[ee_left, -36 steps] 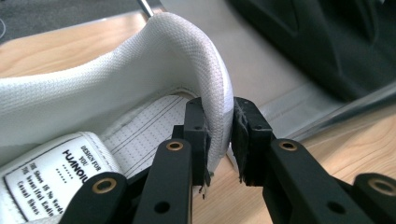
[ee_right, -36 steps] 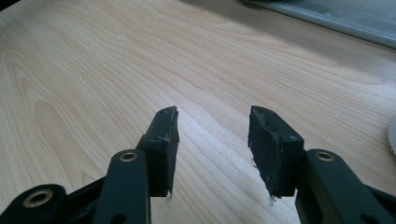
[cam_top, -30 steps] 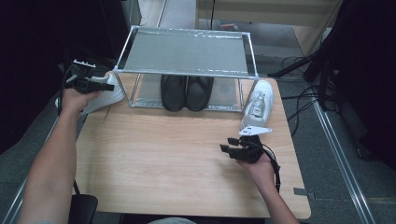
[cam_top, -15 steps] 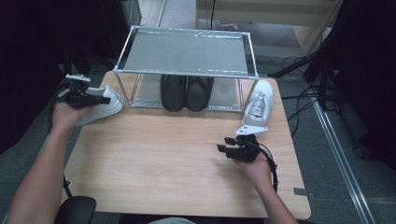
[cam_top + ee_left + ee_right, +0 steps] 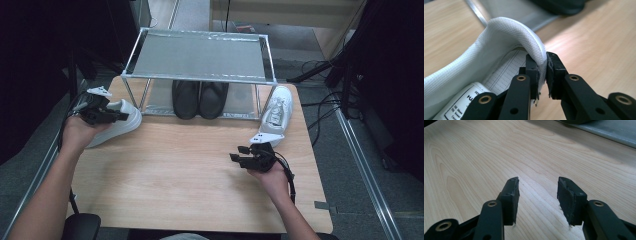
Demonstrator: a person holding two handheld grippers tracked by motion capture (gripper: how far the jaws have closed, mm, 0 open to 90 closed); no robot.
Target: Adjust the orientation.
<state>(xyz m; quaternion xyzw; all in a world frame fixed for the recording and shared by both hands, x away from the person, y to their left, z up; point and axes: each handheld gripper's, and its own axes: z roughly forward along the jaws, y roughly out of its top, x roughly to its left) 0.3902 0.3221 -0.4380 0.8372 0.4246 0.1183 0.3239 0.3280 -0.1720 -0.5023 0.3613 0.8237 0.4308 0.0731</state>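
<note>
My left gripper is shut on the heel collar of a white sneaker at the table's left edge, beside the rack's left leg. In the left gripper view its jaws pinch the padded rim of the white sneaker, whose insole label shows inside. A second white sneaker leans against the rack's right end. My right gripper hovers just in front of that sneaker, pointing left, open with nothing between its pads above bare wood.
A metal shoe rack stands at the back of the wooden table. A pair of black shoes sits under its shelf. Cables lie on the floor at the right.
My left hand has drawn the white sneaker away from the rack's left end toward the person. The right hand has stayed in place.
</note>
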